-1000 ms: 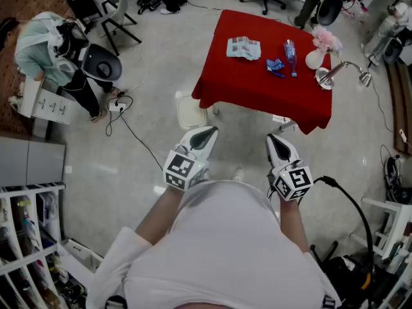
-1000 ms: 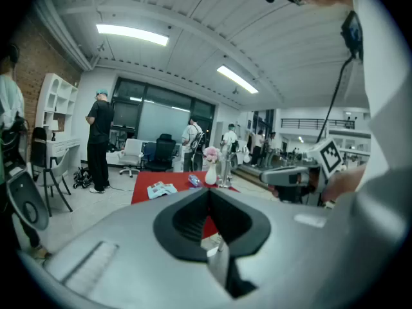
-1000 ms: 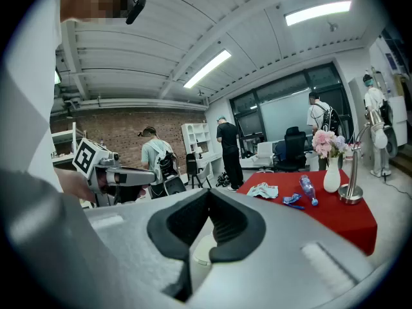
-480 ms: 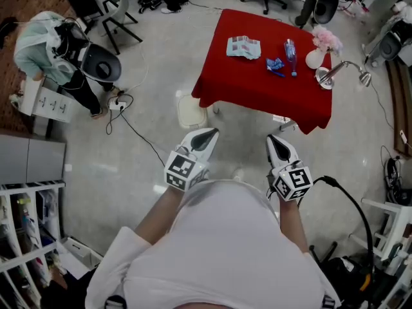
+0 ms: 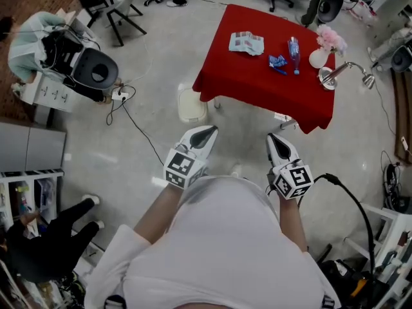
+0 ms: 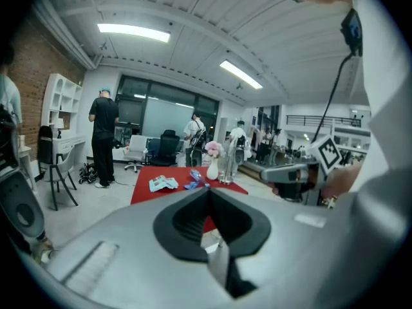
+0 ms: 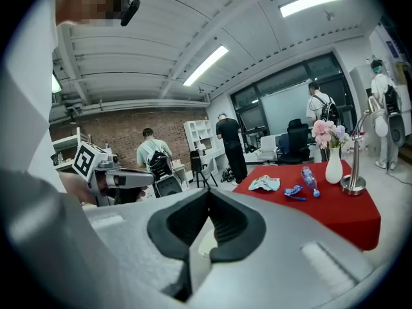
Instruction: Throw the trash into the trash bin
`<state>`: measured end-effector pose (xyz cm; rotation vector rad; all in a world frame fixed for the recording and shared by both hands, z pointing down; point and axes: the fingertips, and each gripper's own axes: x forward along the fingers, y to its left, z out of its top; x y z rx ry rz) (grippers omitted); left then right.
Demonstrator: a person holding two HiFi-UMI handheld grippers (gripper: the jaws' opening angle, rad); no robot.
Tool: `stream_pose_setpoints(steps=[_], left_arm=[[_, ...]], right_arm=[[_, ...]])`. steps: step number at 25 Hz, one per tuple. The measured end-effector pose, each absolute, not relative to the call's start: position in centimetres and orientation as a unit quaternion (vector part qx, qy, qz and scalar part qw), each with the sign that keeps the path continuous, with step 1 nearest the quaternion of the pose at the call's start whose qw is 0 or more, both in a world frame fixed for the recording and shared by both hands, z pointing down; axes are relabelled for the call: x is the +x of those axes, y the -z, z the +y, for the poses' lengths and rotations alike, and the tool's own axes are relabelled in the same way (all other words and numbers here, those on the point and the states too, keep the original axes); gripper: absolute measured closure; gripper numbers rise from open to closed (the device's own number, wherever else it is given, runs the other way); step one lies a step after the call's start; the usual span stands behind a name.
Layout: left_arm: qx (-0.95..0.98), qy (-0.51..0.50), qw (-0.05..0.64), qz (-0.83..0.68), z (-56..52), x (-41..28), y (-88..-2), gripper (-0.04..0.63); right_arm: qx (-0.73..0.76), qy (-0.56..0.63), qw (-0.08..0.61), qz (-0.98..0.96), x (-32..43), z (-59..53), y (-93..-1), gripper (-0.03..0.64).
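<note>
On the red table (image 5: 257,85) lie a crumpled paper wrapper (image 5: 246,43), a blue wrapper (image 5: 277,62) and a clear plastic bottle (image 5: 294,49). A pale trash bin (image 5: 191,105) stands on the floor by the table's near left corner. My left gripper (image 5: 205,134) and right gripper (image 5: 277,143) hover side by side over the floor, well short of the table, both shut and empty. The right gripper view shows the paper wrapper (image 7: 264,183), the blue wrapper (image 7: 295,190) and the bottle (image 7: 309,176) far ahead. In the left gripper view the paper wrapper (image 6: 162,183) lies beyond the closed jaws.
A white vase of pink flowers (image 5: 320,53) and a chrome lamp (image 5: 336,74) stand at the table's right end. A black round seat (image 5: 96,73), floor cables (image 5: 132,131), a white shelf (image 5: 29,195) and a person in dark clothes (image 5: 51,243) are on the left.
Both grippers have stayed where they were. The head view has shifted slightly. A person in dark clothes has come into view at the lower left.
</note>
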<state>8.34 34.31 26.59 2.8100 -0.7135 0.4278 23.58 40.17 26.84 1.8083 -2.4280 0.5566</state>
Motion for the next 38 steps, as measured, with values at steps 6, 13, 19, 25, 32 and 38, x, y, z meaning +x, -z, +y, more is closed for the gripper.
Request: stream_pose_setpoints(steps=[6, 13, 19, 25, 32, 38], left_arm=[[0.946, -0.154, 0.118, -0.261, 36.0, 8.9, -28.1, 0.591], [0.938, -0.155, 0.123, -0.283, 37.1, 9.7, -29.3, 0.591], [0.932, -0.157, 0.130, -0.301, 35.7, 8.5, -29.6, 0.591], [0.933, -0.165, 0.125, -0.295, 32.7, 7.4, -30.2, 0.591], [0.940, -0.181, 0.115, -0.265, 27.8, 5.8, -31.0, 0.591], [0.950, -0.185, 0.104, -0.229, 22.5, 4.9, -31.6, 0.591]], right_arm=[[0.566, -0.190, 0.020, -0.802, 25.2, 41.4, -27.8, 0.615], [0.540, -0.189, 0.042, -0.819, 27.0, 42.6, -29.2, 0.615], [0.535, -0.191, 0.051, -0.821, 26.9, 41.8, -29.6, 0.615], [0.548, -0.189, 0.046, -0.813, 25.9, 38.9, -29.7, 0.615], [0.572, -0.193, 0.049, -0.796, 24.1, 33.3, -29.6, 0.615], [0.588, -0.194, 0.053, -0.783, 21.7, 28.0, -30.2, 0.615]])
